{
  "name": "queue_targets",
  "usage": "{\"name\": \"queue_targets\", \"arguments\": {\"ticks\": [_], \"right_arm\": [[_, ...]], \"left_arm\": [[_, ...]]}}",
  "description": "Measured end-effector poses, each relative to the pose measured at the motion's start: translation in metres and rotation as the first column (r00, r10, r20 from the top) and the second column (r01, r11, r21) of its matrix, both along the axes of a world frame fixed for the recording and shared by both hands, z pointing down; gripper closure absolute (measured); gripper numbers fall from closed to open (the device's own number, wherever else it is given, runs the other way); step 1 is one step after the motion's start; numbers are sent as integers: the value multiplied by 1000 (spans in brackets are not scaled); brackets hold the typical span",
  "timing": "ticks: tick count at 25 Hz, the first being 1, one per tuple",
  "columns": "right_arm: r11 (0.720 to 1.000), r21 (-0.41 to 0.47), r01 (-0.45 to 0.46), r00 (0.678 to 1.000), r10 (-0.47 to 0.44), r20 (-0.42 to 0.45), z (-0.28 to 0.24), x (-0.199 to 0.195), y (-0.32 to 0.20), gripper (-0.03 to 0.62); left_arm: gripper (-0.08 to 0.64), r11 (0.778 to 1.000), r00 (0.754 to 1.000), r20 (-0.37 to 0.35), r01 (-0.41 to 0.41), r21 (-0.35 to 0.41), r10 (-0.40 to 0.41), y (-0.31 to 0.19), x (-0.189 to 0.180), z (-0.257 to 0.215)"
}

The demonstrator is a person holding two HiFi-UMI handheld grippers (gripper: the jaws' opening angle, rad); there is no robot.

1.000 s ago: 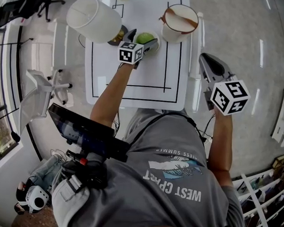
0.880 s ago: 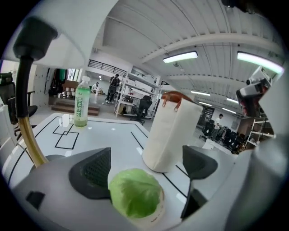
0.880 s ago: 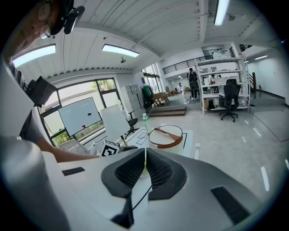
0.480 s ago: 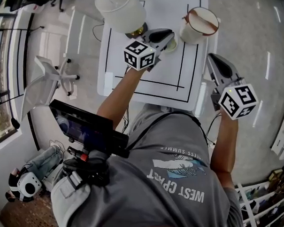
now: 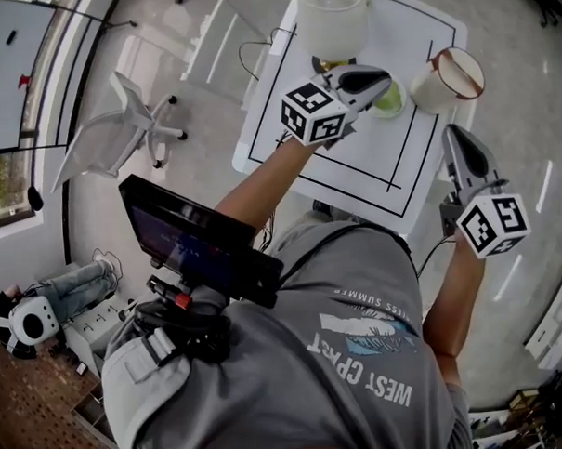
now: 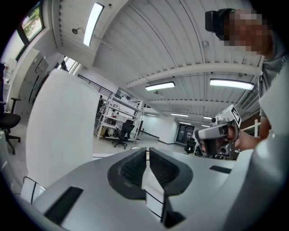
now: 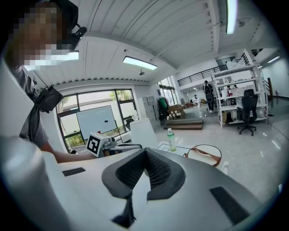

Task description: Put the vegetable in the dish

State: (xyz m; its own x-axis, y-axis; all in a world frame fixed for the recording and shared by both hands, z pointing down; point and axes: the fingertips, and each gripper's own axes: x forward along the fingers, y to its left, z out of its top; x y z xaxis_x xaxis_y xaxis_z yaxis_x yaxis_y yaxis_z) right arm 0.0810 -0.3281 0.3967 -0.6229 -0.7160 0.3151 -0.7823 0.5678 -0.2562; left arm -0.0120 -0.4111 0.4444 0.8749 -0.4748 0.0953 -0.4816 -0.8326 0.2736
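The vegetable [image 5: 390, 100], round and green, is sitting inside the dish [image 5: 386, 115] on the white worktop [image 5: 353, 165], so the placing is looking done and the step in hand is reading as the withdrawal. The left tool [image 5: 379, 79] is hanging above the worktop with its tip overlapping the dish's edge in the head view; its jaws have just been closing, and the left gripper view is showing them pressed together with nothing between them. The right tool [image 5: 457, 135] is waiting off the worktop's right edge, its jaws likewise meeting and gripping nothing.

To withdraw well, the left tool is needing to lift clear before sliding back toward the person, so that its underside is not clipping the dish rim or rolling the vegetable out. The lamp [image 5: 330, 17] is standing just beside it, its white shade filling the left of the left gripper view, so any sideways swing is better going away from it. The basket [image 5: 456, 76] with the brown handle is standing on the dish's other side, near the right tool's line, so the right tool is better holding off the worktop. Closed jaws are making the left tool slimmer between lamp and dish. Whether the vegetable is lying steady I am not able to tell, the tool partly covering it.
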Motion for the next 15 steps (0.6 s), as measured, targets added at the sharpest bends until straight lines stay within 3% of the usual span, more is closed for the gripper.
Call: {"name": "queue_targets", "arguments": {"ticks": [15], "right_arm": [[998, 49, 30, 999, -28, -39, -23, -50, 53, 585]], "left_arm": [[532, 997, 999, -3, 43, 70, -43, 50, -62, -34]]}}
